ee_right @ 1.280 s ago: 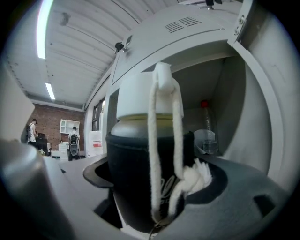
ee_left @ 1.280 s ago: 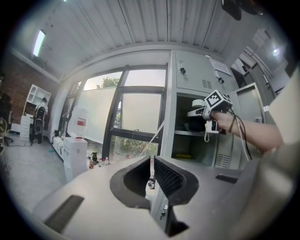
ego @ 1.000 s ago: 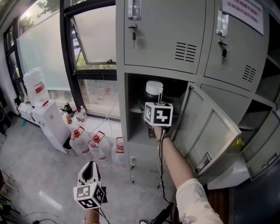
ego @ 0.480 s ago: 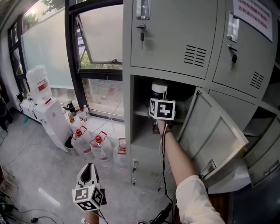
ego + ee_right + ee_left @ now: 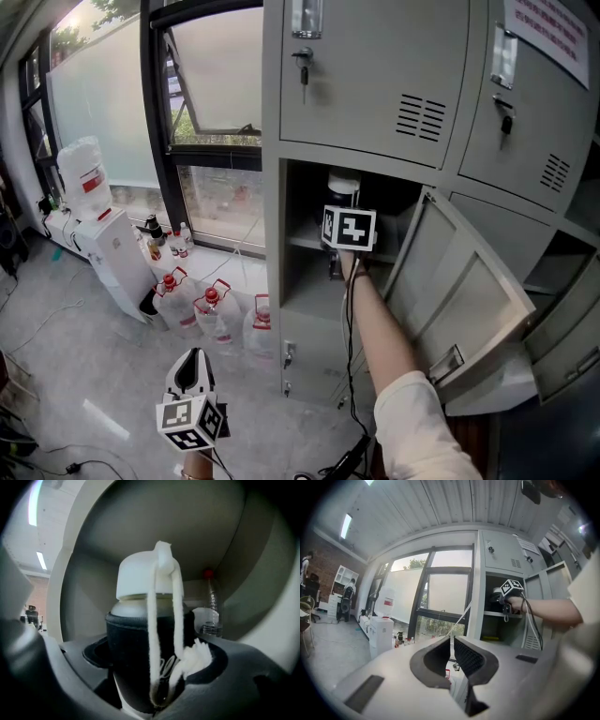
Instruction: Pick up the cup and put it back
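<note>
The cup [image 5: 140,634] has a white lid, a black sleeve and a white carry strap. It stands upright between the jaws of my right gripper [image 5: 157,681], which is shut on its lower body. In the head view the cup's white lid [image 5: 343,183] shows just above the right gripper [image 5: 342,211], inside the open locker compartment [image 5: 305,272] at arm's length. My left gripper [image 5: 190,361] hangs low over the floor, far from the locker. In its own view the left gripper [image 5: 452,652] is shut and holds nothing.
The locker door [image 5: 459,291] swings open to the right of my arm. A clear bottle with a red cap [image 5: 211,606] stands at the back of the compartment. A water dispenser [image 5: 98,244] and several water jugs [image 5: 208,314] stand by the window at the left.
My right gripper has carried the cup a little deeper into the locker compartment, so less of the lid shows. The left gripper has stayed low.
</note>
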Demonstrator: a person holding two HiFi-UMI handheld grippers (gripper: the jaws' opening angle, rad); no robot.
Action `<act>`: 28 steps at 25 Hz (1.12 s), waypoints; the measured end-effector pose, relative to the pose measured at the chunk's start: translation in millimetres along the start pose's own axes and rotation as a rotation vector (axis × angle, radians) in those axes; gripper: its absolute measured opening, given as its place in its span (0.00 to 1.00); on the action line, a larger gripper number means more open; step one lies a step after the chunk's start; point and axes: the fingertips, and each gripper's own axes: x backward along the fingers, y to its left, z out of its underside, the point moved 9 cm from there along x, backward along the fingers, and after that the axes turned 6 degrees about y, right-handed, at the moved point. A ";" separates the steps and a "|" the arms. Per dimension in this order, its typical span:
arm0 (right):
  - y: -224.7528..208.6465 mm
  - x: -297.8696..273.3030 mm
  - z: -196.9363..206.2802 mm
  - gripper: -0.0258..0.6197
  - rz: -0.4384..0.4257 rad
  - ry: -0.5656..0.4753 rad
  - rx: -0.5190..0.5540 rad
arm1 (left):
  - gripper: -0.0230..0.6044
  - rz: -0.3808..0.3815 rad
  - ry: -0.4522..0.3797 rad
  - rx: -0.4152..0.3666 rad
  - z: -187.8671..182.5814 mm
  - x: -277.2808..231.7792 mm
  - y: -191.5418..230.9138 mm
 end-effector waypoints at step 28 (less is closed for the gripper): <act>6.1 34.1 0.2 0.71 0.037 -0.018 0.013 | 0.08 -0.016 0.005 -0.021 7.3 30.7 7.2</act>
